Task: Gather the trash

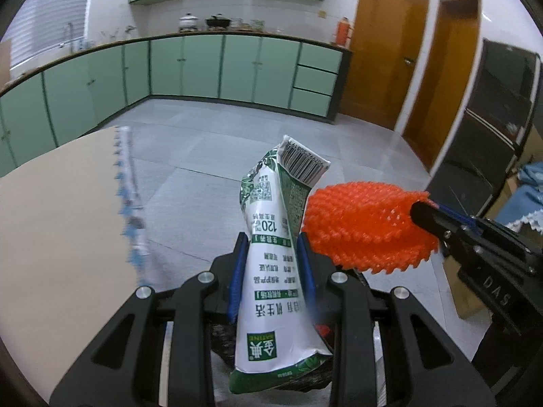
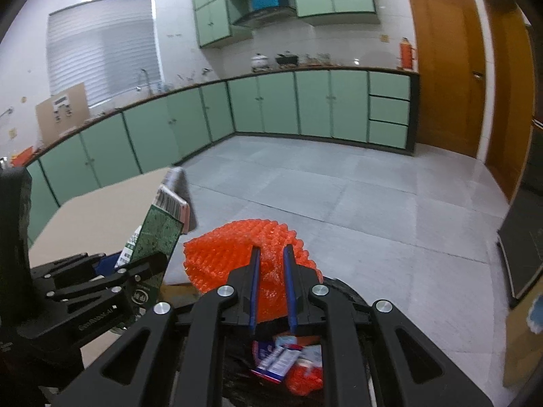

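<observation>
A crushed green-and-white milk carton (image 1: 271,264) stands upright between the blue pads of my left gripper (image 1: 271,247), which is shut on it. Right of it, my right gripper (image 1: 420,212) holds an orange foam fruit net (image 1: 363,227). In the right wrist view that gripper (image 2: 271,254) is shut on the orange net (image 2: 237,247), and the left gripper (image 2: 142,271) with the carton (image 2: 159,230) is at the left. Below both grippers lies a black trash bag (image 2: 346,288) holding wrappers (image 2: 278,359) and more orange net.
A beige table (image 1: 57,224) with a blue-patterned cloth edge lies at the left. Grey tiled floor (image 1: 210,142) stretches toward green kitchen cabinets (image 1: 203,68). Orange doors (image 1: 387,51) and a dark fridge (image 1: 488,129) stand at the right, with a cardboard box (image 1: 465,291) beside it.
</observation>
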Demonstrator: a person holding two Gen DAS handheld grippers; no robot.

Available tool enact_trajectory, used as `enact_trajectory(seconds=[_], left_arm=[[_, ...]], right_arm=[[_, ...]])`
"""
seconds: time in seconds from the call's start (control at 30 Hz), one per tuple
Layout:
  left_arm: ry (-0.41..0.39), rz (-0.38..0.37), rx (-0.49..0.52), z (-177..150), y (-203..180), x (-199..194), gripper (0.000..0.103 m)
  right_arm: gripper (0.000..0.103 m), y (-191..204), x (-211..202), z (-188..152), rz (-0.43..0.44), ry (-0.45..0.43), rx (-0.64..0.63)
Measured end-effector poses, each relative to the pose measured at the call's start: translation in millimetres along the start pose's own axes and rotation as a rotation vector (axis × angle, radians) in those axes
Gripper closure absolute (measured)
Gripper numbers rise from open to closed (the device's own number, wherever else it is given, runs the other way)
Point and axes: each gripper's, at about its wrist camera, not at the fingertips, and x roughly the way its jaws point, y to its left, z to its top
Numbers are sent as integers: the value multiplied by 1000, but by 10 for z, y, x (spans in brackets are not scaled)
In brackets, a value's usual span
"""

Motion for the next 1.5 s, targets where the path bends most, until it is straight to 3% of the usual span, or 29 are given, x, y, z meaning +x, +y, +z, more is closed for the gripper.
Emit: enact_trajectory(seconds=[0.27,0.43,0.57,0.63,0.67,0.7,0.83,0.93,1.0,1.2,1.5], left_arm=[[92,-22,44,-137,-256,510,74],[159,-25,38,-177,-219,786,73],[185,-15,48,-175,-180,894,71],[194,-14,36,-173,-178,937,68],[194,-12,32,-157,-186,956,68],[192,-10,32,-160,-180,941,65],[179,-6,27,-120,-151,827,56],[158,-2,30,-73,-132,693,47],[136,1,32,-49,-107,568,37],[56,33,19,23,17,115,24],[-46,106,-1,117,259,-638,16]], right_arm=[[90,-328,327,-235,-58,83,29],[90,-486,551,-362,-55,139,44],[85,-602,716,-469,-40,181,67],[78,-632,762,-538,-44,200,80],[70,-654,770,-558,-48,203,83],[63,-677,761,-579,-52,204,85],[56,-656,691,-572,-50,193,94],[44,-616,591,-523,-42,170,103],[30,-594,474,-484,-41,145,100],[9,-424,141,-272,-21,73,64],[6,-113,-272,-21,25,19,7]])
